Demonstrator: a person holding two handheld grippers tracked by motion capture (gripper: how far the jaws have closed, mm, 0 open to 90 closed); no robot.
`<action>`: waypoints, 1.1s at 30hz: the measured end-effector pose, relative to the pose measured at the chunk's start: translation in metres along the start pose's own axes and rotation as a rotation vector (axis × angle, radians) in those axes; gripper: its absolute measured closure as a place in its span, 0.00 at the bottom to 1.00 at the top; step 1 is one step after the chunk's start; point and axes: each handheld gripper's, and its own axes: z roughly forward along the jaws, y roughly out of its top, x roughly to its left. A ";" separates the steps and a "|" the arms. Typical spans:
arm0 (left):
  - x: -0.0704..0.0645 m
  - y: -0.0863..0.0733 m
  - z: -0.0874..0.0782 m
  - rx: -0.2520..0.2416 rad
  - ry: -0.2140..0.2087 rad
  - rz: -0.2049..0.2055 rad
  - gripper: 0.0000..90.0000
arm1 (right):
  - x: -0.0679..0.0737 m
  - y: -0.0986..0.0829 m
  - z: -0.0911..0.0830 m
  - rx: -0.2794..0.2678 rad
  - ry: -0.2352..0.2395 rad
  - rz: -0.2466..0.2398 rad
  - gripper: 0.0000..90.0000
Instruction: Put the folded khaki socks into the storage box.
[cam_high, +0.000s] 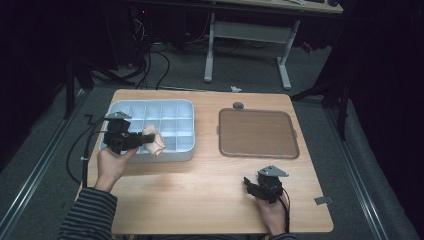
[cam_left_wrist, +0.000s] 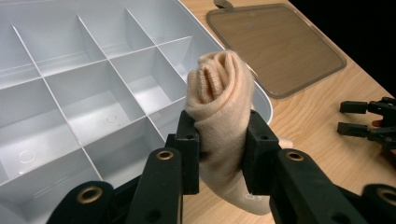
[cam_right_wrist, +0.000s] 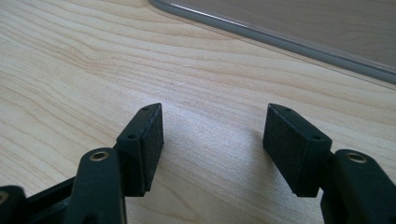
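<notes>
A rolled beige sock (cam_left_wrist: 219, 112) is pinched between the jaws of my left gripper (cam_left_wrist: 219, 151), which is shut on it. The same sock (cam_high: 154, 140) hangs over the front right part of a white divided organiser box (cam_high: 182, 107) at the table's left. My left gripper (cam_high: 142, 141) is held above the box's front edge. The box's compartments (cam_left_wrist: 88, 98) that I can see hold nothing. My right gripper (cam_high: 248, 186) rests low on the wood near the front right, open, with bare tabletop between its pads (cam_right_wrist: 147, 147).
A clear brown-tinted lid (cam_high: 257, 133) lies flat on the table's right half, its rim (cam_right_wrist: 280, 42) just beyond the right gripper. A small grey knob (cam_high: 238, 105) sits behind it. A white desk frame (cam_high: 247, 45) stands on the floor beyond.
</notes>
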 end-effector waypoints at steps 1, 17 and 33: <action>0.001 0.001 0.001 0.003 0.007 0.003 0.80 | 0.000 0.000 0.000 0.000 0.000 -0.001 0.42; 0.027 0.004 0.014 0.032 0.029 -0.057 0.80 | 0.000 0.000 0.000 0.000 -0.001 -0.002 0.42; 0.042 0.001 0.035 0.065 0.018 -0.099 0.80 | 0.000 0.000 0.000 0.001 0.000 -0.004 0.42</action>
